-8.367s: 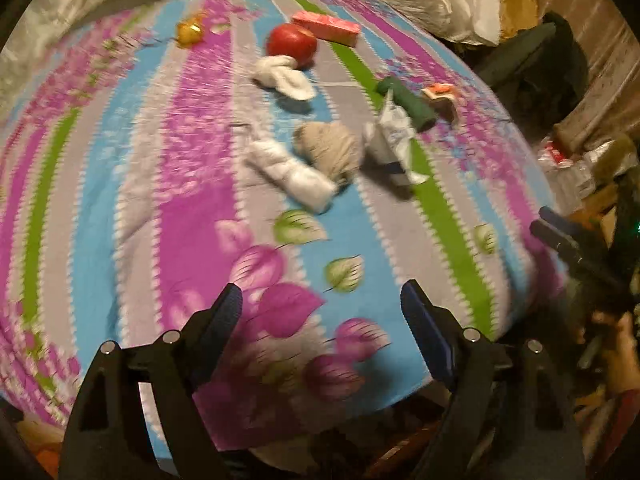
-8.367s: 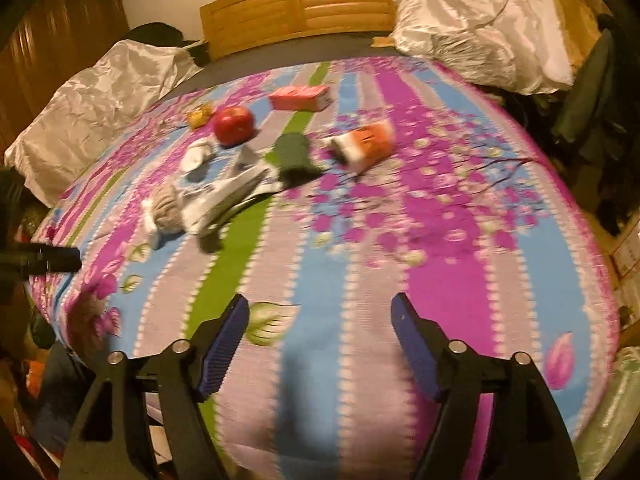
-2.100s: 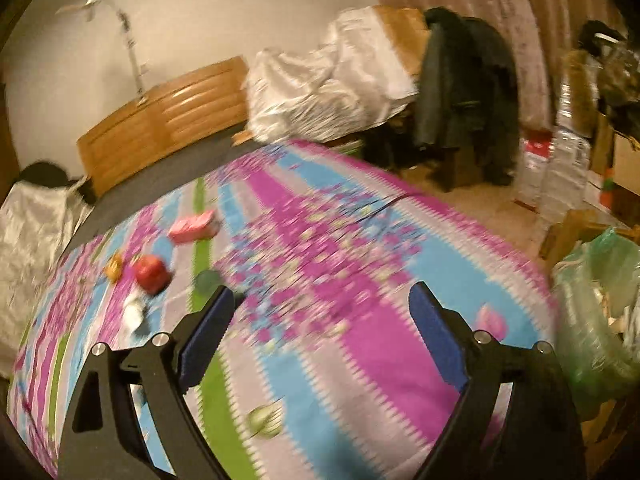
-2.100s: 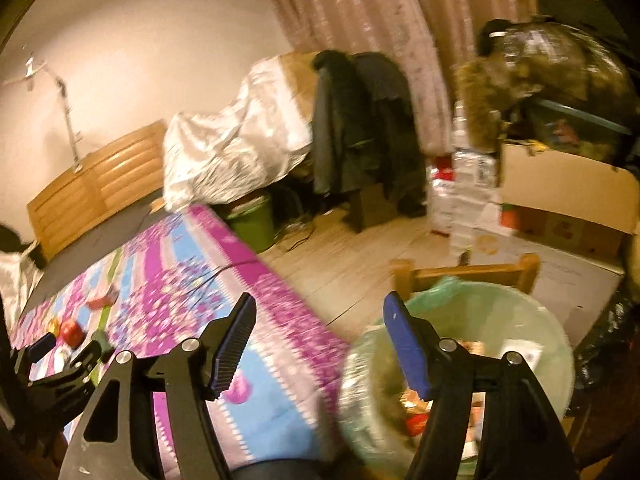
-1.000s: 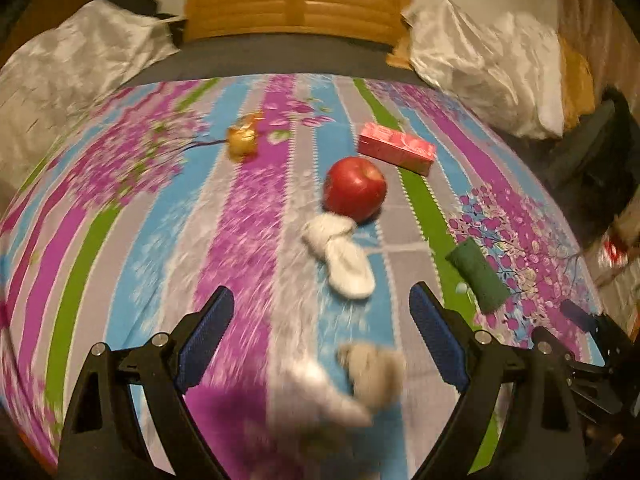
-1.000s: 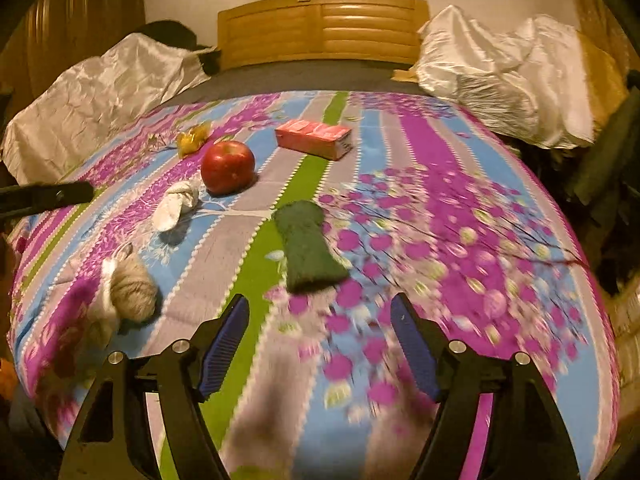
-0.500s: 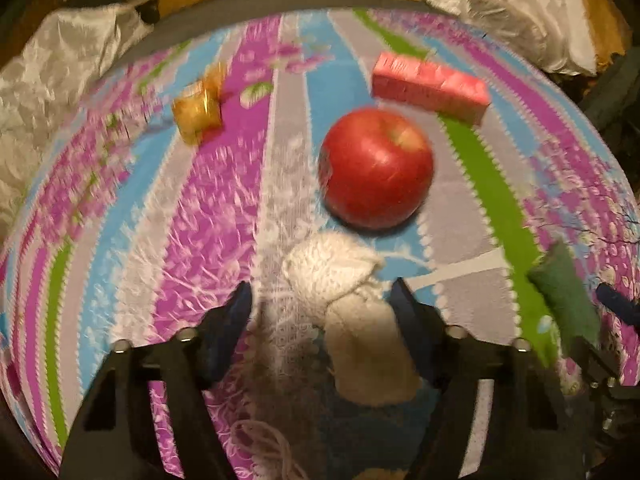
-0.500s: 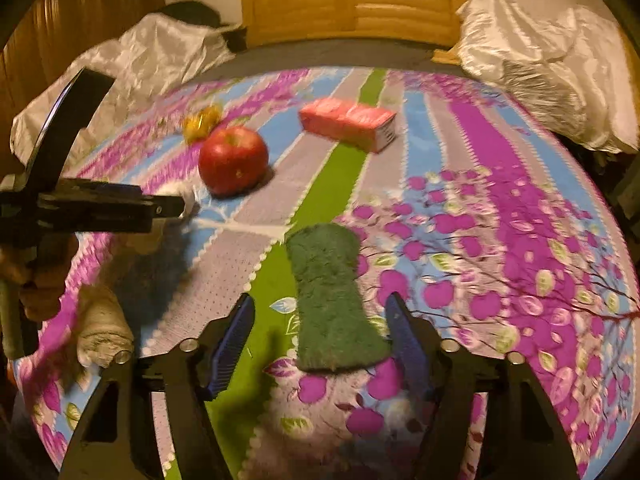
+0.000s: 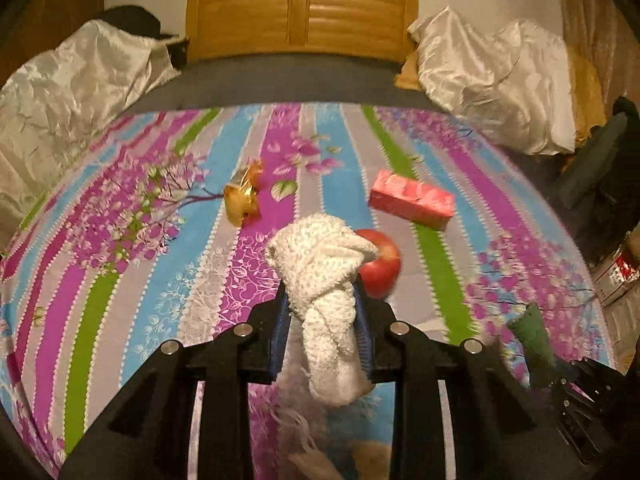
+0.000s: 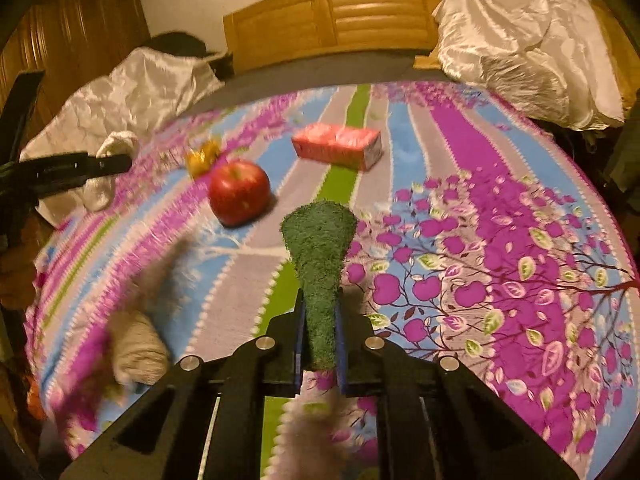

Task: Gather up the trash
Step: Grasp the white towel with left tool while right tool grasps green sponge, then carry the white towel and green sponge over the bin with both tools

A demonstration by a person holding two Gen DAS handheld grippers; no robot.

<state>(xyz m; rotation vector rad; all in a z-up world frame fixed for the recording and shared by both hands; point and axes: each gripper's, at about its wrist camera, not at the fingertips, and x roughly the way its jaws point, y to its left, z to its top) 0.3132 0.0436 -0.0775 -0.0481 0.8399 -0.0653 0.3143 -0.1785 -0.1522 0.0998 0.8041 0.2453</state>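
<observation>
My left gripper (image 9: pixel 322 308) has its jaws closing, and the blue pads press on a white knitted sock (image 9: pixel 320 256) that hangs lifted off the striped bedspread (image 9: pixel 120 248). The jaws of my right gripper (image 10: pixel 318 322) are closing too, pinching a dark green cloth (image 10: pixel 318 236) that stands up from between the pads. In the right wrist view the left gripper (image 10: pixel 116 162) shows at the far left with the white sock (image 10: pixel 98 196). The green cloth (image 9: pixel 534 336) also shows at the lower right of the left wrist view.
On the bedspread lie a red apple (image 10: pixel 239 192), a pink carton (image 10: pixel 336 146), a gold wrapper (image 10: pixel 202 158) and a beige rolled sock (image 10: pixel 138 350). White satin bedding (image 9: pixel 492 76) is heaped at both sides below a wooden headboard (image 9: pixel 300 20).
Both grippers went from open above the bed to shut. The left one took hold of the white sock and raised it; the right one took hold of the green cloth.
</observation>
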